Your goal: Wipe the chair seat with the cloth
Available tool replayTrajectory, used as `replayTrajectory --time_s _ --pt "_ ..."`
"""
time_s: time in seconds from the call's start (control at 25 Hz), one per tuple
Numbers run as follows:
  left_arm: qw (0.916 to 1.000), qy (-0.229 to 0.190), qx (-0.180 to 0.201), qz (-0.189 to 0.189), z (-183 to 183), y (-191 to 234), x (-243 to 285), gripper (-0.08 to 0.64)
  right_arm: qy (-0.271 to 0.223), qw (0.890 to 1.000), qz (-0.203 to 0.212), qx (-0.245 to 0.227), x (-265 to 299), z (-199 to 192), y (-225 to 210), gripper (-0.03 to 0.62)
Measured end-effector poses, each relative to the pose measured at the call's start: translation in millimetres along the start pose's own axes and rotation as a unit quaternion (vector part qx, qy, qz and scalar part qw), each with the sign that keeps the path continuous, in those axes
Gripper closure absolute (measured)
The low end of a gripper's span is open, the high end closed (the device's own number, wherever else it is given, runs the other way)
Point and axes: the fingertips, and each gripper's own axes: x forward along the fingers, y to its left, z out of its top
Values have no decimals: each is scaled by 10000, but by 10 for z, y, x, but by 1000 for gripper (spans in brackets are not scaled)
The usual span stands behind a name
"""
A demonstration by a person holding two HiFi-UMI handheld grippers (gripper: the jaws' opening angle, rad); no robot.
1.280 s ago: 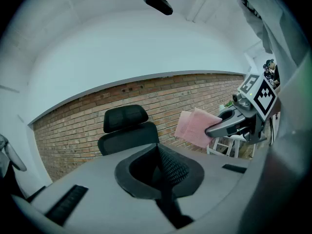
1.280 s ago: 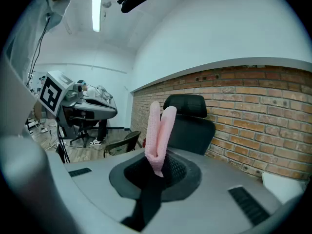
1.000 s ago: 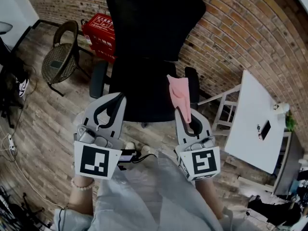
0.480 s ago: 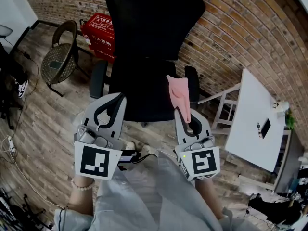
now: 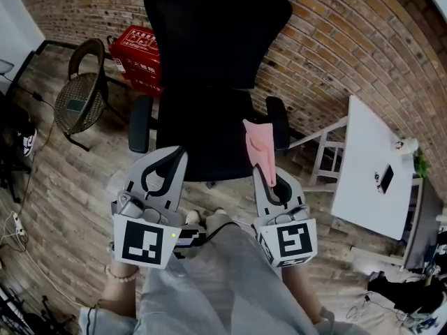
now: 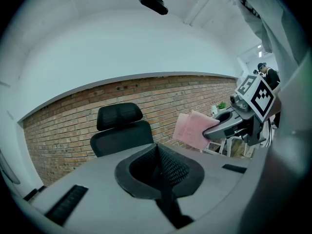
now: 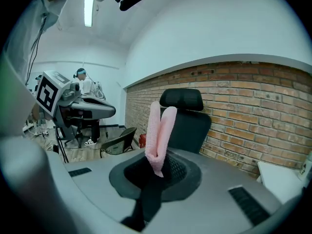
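Note:
A black office chair (image 5: 209,68) stands against the brick wall, its seat (image 5: 202,135) facing me. My right gripper (image 5: 269,176) is shut on a pink cloth (image 5: 258,145) that sticks forward over the seat's right front corner, beside the right armrest (image 5: 278,121). In the right gripper view the cloth (image 7: 160,130) stands folded between the jaws with the chair (image 7: 187,118) behind it. My left gripper (image 5: 167,166) is shut and holds nothing, at the seat's left front edge. The left gripper view shows the chair (image 6: 122,130) and the cloth (image 6: 192,128).
A wicker chair (image 5: 80,93) and a red box (image 5: 140,65) stand at the left by the wall. A white table (image 5: 380,169) and a white frame (image 5: 325,152) are at the right. Cables lie on the wood floor at the far left.
Both grippers and the view have shifted slightly: the chair sits a little higher in the head view. The cloth stays clamped in the right gripper.

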Motion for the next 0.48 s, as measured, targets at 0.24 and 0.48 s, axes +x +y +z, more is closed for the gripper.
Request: replayTrajectory --time_s 0.24,0.48 --pt "10000 39 -4 -15 -59 85 129 541 18 10000 45 -9 170 -7 -25 538" --pt "9997 200 24 160 -71 175 547 541 -66 9997 249 -34 512 17 -383 538"
